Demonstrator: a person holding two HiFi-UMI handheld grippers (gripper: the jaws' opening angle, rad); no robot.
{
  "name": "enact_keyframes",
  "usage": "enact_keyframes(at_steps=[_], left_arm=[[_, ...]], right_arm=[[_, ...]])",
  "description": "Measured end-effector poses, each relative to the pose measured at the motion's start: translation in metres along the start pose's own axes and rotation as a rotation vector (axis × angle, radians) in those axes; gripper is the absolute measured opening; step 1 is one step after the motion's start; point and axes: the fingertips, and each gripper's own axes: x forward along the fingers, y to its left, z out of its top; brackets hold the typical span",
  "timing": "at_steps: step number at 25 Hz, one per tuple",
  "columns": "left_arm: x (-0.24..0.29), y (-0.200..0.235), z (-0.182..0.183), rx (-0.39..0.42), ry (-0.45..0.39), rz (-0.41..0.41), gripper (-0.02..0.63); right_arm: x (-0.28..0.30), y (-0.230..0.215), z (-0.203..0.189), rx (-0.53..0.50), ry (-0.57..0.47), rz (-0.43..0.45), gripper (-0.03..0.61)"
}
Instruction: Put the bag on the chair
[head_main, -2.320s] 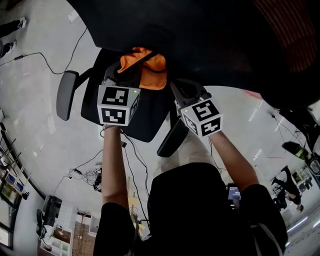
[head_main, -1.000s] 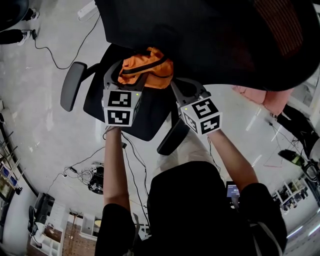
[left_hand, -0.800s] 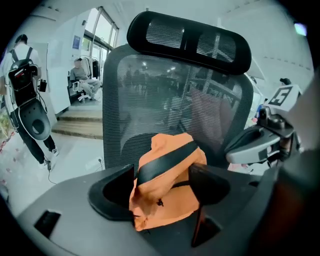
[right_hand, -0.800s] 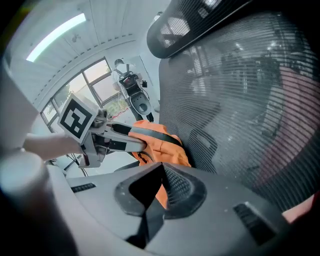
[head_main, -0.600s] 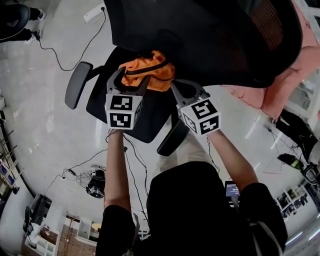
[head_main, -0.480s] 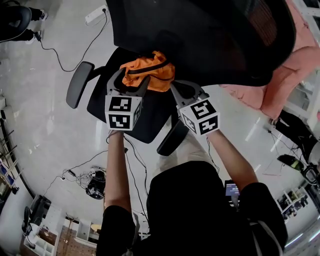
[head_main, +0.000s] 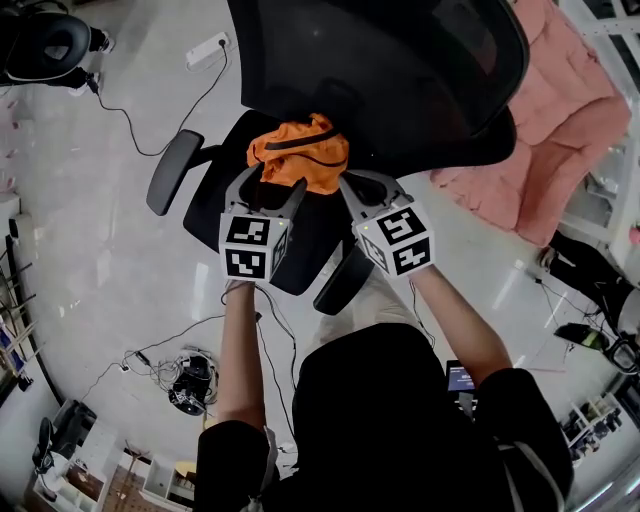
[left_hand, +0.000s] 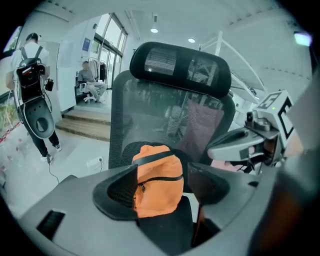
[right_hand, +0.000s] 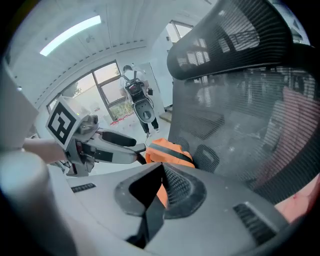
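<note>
**Bag on the seat, one gripper not let go**

The orange bag (head_main: 298, 158) lies at the back of the chair (head_main: 212, 212), on the black seat and leaning against the foot of the mesh backrest (left_hand: 150, 107). That seems a sensible spot: the backrest props the soft bag up so it cannot slump off the rear of the chair.

The left gripper (left_hand: 162, 175) hovers over the front half of the chair seat with its jaws spread wide. The bag shows in the gap between them but lies beyond the tips, and neither jaw touches it. It holds nothing, and is probably kept there to catch the bag should it tip forward.

The right gripper (right_hand: 161, 167) comes in from the chair's right side, above the armrest (head_main: 340, 280). Its jaws are pressed together at the tips, and a sliver of orange shows in the slit just below them. From the head view its tip reaches the bag's lower right edge. I judge that it is pinching a fold of the fabric, though the contact itself is mostly hidden behind the jaws.

The placing looks all but done. What remains, as I read it, is for the right jaws to part and both grippers to draw back from the chair without dragging the fabric along.
</note>
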Motion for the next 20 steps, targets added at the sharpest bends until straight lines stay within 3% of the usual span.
enact_keyframes(at_steps=[6,20], left_arm=[[-0.043,-0.02,0.001,-0.01,-0.04,0.007,0.311],[-0.148,-0.071,0.023,-0.024,-0.191,0.046,0.167]], right_arm=[[-0.025,0.019,0.016,-0.037,-0.038,-0.011,0.002],[-0.094,0.078,0.053,-0.156,-0.159,-0.003,0.002]])
